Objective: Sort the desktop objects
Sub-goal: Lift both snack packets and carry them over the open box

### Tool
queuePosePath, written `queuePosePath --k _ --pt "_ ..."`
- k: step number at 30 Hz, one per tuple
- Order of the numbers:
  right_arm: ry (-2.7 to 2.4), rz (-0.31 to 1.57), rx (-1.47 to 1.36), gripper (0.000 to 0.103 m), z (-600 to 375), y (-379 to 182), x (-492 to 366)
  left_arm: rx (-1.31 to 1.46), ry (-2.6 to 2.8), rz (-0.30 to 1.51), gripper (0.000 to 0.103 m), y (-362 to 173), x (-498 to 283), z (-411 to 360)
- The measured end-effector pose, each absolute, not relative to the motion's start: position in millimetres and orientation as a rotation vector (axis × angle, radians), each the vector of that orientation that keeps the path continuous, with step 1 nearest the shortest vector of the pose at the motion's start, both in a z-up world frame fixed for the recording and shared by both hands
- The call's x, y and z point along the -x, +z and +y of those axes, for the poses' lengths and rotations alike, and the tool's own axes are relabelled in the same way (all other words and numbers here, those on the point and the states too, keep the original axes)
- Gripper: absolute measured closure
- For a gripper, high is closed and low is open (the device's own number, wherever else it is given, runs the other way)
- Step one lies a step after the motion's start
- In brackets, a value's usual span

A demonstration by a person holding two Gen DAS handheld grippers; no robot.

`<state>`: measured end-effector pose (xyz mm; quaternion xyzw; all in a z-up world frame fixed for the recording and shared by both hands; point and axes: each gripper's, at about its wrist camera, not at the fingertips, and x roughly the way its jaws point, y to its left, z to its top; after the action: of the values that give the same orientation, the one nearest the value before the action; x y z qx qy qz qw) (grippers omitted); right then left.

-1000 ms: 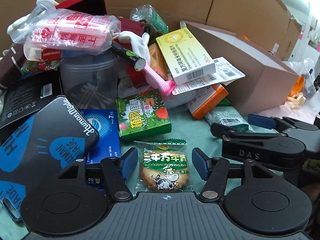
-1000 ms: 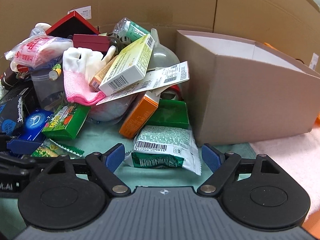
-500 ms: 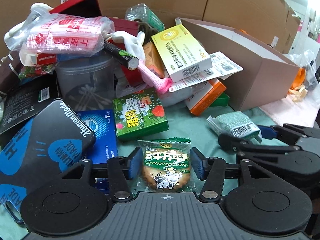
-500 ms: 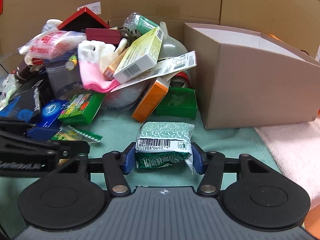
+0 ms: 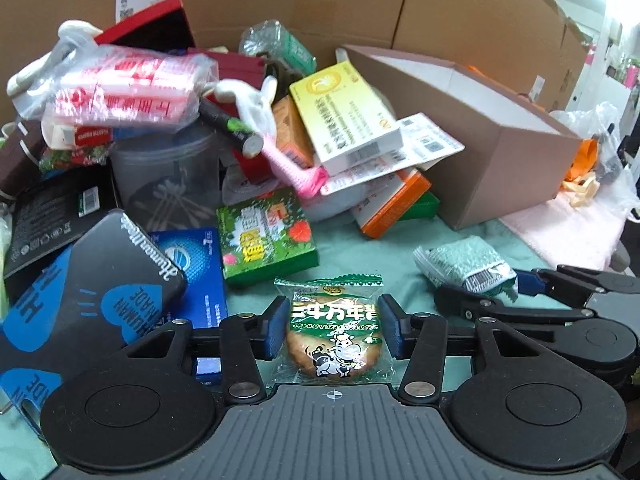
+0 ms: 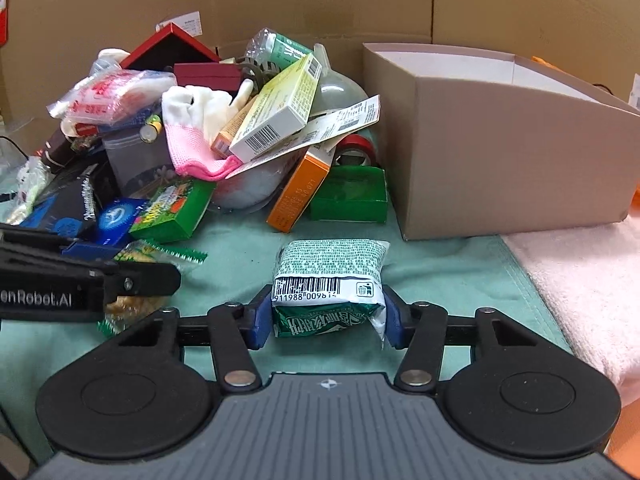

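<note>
Two snack packets are being taken at once, so the step in hand looks like the grasp, with the lift and carry to come. In the lower centre of the left wrist view, the left gripper [image 5: 331, 328] has its blue pads drawn in to the sides of the green clear-windowed biscuit packet with a cartoon cow [image 5: 334, 334]; they meet the crinkled wrapper edges, though how firm the squeeze is cannot be judged. The packet lies on the pale green cloth [image 5: 360, 252], just in front of the heap of boxes.

In the lower centre of the right wrist view, the right gripper [image 6: 325, 315] is clamped on the green-and-white foil pouch with a barcode [image 6: 329, 280], its sides visibly pressed in.

Next, each packet probably needs lifting clear and carrying towards the open brown cardboard box [image 6: 500, 148] at right of frame, if that is the sorting place.
</note>
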<state>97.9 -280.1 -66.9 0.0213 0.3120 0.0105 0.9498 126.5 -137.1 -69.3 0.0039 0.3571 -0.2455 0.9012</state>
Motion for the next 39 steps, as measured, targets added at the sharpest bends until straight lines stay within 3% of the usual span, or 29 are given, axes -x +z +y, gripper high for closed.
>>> queuePosePath --k 9,19,34,35,36,38,39 --pt "0.016 0.510 0.007 0.044 -311 -6 -80 0.027 -0.613 0.632 0.053 -3 -135 -170" --pt "-0.127 0.354 0.085 0.044 -375 63 -118 0.049 -0.674 0.524 0.053 66 -189 -262" --pt "-0.182 0.505 0.080 0.043 -444 13 -218 -0.015 -0.592 0.699 0.052 9 -284 -355" --pt "-0.174 0.516 0.072 0.040 -447 11 -223 -0.014 -0.589 0.712 0.050 5 -288 -355" --pt "-0.170 0.524 0.067 0.036 -450 9 -227 -0.013 -0.587 0.721 0.038 3 -291 -356" --pt "-0.171 0.521 0.074 0.022 -451 5 -230 0.000 -0.580 0.716 0.030 2 -295 -356" --pt "-0.177 0.510 0.084 0.017 -450 5 -229 0.007 -0.585 0.701 0.016 4 -295 -355"
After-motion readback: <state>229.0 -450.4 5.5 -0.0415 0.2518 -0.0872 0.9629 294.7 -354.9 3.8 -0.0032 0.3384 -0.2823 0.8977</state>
